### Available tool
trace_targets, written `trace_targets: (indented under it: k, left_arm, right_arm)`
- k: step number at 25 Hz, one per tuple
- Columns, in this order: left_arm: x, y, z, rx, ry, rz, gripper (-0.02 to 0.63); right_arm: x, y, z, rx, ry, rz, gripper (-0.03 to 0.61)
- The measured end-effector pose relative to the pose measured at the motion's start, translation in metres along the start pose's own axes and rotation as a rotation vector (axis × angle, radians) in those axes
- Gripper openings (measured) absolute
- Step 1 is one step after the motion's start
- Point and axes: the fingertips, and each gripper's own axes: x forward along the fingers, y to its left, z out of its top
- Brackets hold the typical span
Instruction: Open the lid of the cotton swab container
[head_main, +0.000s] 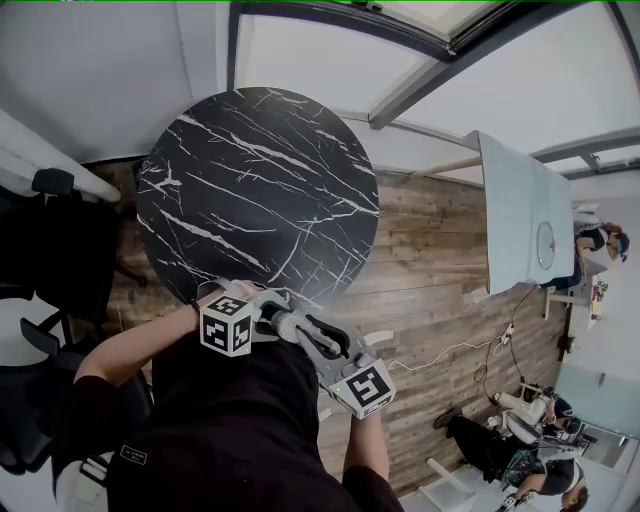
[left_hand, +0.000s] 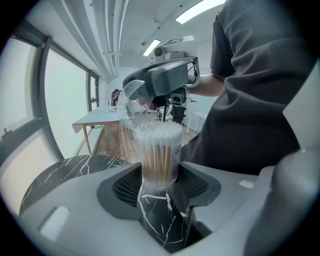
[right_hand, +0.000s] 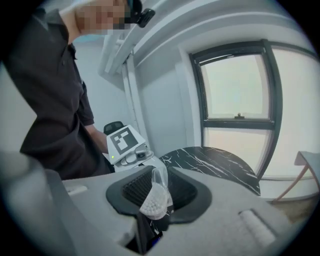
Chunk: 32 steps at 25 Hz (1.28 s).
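The left gripper has its jaws clamped on the upright cotton swab container. The right gripper has its jaws pinching the clear lid, tilted just above the exposed swab tips.

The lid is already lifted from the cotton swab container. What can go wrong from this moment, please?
1. The left hand-held gripper holds the cotton swab container in the air, not on the table. With the swabs uncovered, any tilt could spill them.
2. The right hand-held gripper pinches only the thin clear lid. It may slip out, or a harder pull could jerk the container from the other grip.
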Motion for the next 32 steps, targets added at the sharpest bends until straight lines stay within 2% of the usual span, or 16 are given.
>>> trace_targets:
  k: [8,18,24,32]
  left_arm:
    - [0.001,-0.005,0.014,0.026,-0.059,0.012,0.234]
    - [-0.001,-0.013,0.025,0.040,-0.123,0.017,0.234]
    - [-0.002,-0.016,0.027,0.043,-0.129,0.019,0.234]
    - [-0.002,-0.020,0.028,0.049,-0.132,0.001,0.234]
  right_arm:
    - [-0.003,-0.030,0.009,0.163,-0.066,0.063,0.075]
    - [0.006,-0.052,-0.003,0.375,-0.127,0.157,0.064]
    - [0.009,-0.055,-0.012,0.498,-0.145,0.216,0.063]
    - [0.010,-0.055,-0.021,0.606,-0.157,0.265,0.063]
